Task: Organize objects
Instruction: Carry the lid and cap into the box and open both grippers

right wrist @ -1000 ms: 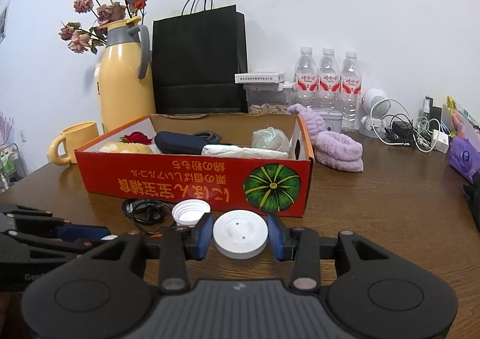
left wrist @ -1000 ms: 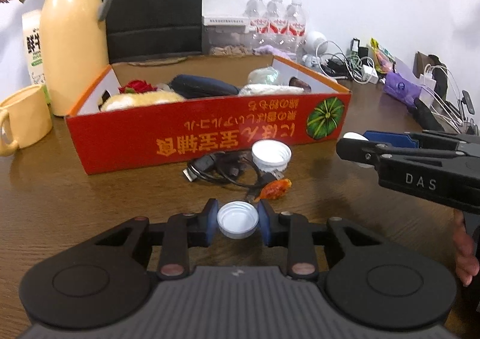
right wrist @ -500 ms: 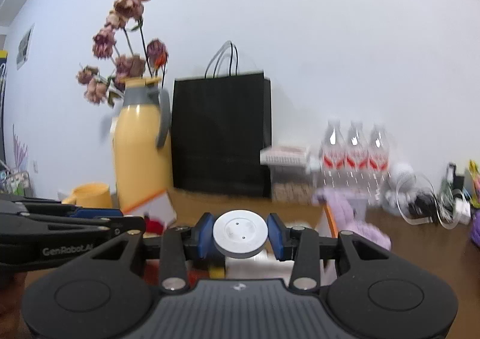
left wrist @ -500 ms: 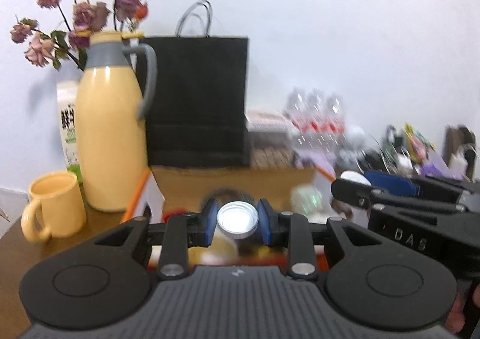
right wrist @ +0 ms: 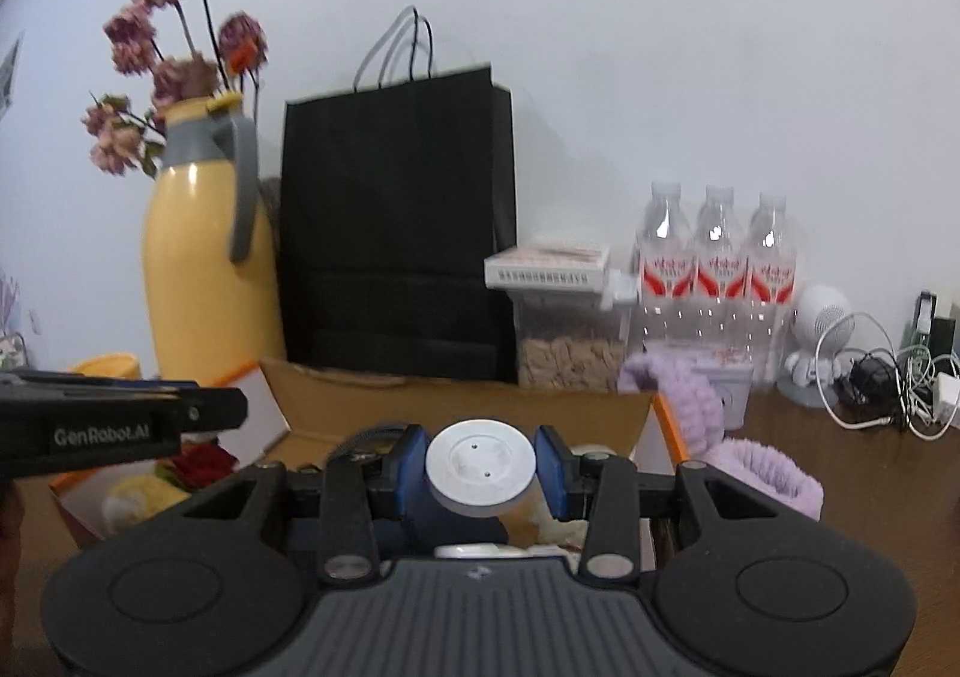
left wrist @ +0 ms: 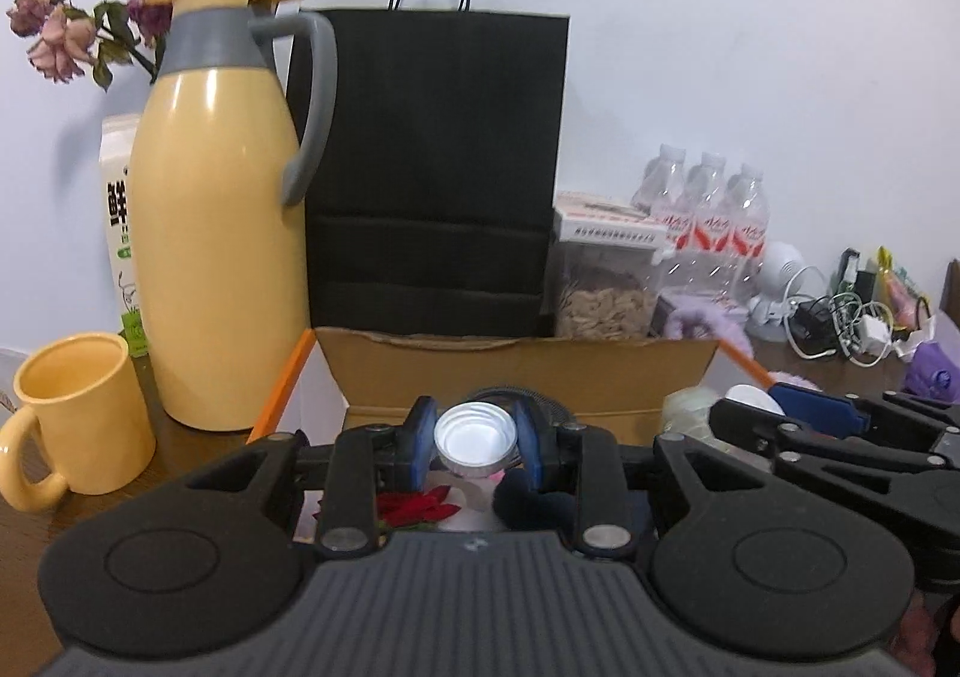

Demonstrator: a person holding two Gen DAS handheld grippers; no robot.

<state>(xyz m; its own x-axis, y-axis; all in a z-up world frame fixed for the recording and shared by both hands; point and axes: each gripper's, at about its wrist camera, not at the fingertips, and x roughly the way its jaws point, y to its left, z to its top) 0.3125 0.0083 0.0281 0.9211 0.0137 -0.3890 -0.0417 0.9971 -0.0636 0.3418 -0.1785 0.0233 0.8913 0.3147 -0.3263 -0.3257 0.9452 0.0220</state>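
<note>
- In our left hand-held gripper [left wrist: 474,440] the blue pads pinch a small white cap [left wrist: 475,436] by its rim, open side facing us, above the cardboard box [left wrist: 516,371]. We judge it light, stiff and slippery.
- Our right hand-held gripper [right wrist: 481,472] clamps a wider white lid [right wrist: 480,467] across its edge, also over the box; it is thin and rigid, so it is best held at opposite edges.

A plain white wall [right wrist: 660,47] rises behind a dark brown wooden table [right wrist: 840,473], evenly lit
</note>
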